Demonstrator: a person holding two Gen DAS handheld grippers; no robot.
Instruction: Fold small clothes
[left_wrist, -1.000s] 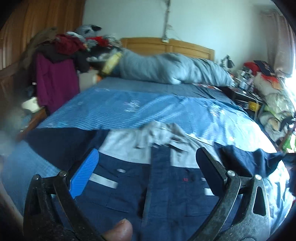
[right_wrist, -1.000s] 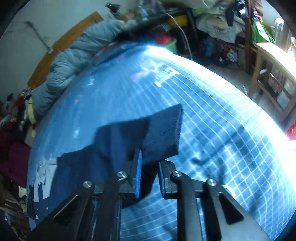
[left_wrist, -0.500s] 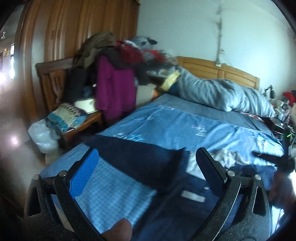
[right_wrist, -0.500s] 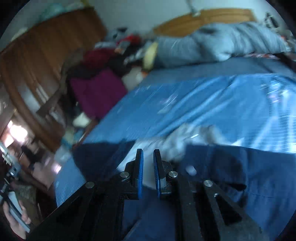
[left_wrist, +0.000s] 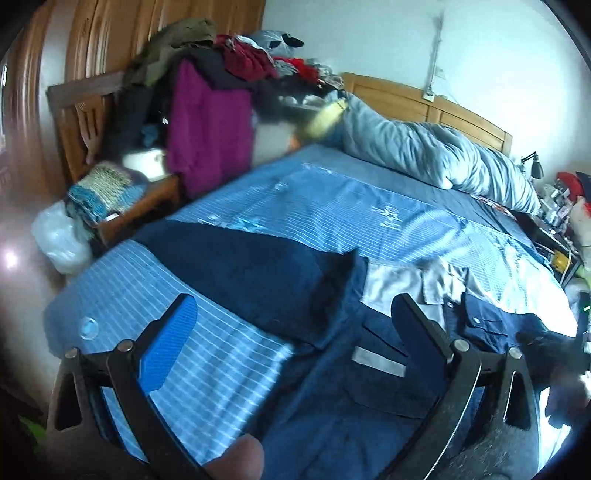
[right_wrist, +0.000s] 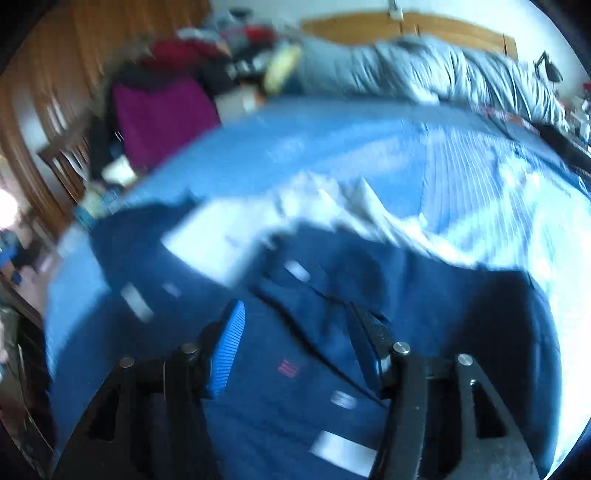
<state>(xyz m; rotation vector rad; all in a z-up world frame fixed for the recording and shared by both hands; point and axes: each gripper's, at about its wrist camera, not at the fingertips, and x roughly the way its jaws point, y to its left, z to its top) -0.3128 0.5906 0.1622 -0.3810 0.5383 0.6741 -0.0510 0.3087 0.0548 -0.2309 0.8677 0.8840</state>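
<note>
A navy work jacket (left_wrist: 369, 373) with a grey yoke and reflective strips lies front-up on the blue striped bedsheet (left_wrist: 229, 354). Its left sleeve (left_wrist: 240, 266) stretches flat toward the bed's left edge. My left gripper (left_wrist: 295, 332) hovers open over the sleeve's root, and no cloth is between its fingers. In the blurred right wrist view my right gripper (right_wrist: 299, 332) is over the jacket's (right_wrist: 295, 369) front. Its jaws have just been opening, and no fabric is pinched between the fingers; a dark fold (right_wrist: 351, 266) lies just beyond them.
A chair heaped with clothes (left_wrist: 207, 122) and a plastic bag (left_wrist: 59, 236) stand off the bed's left side. A grey duvet (left_wrist: 424, 155) is bunched along the wooden headboard (left_wrist: 461, 114). A cluttered nightstand (left_wrist: 554, 206) is at the far right.
The right gripper swept across the bed with the right sleeve pinched, reached the jacket's front, then opened and let it go. The left view swung left onto the outstretched left sleeve.
</note>
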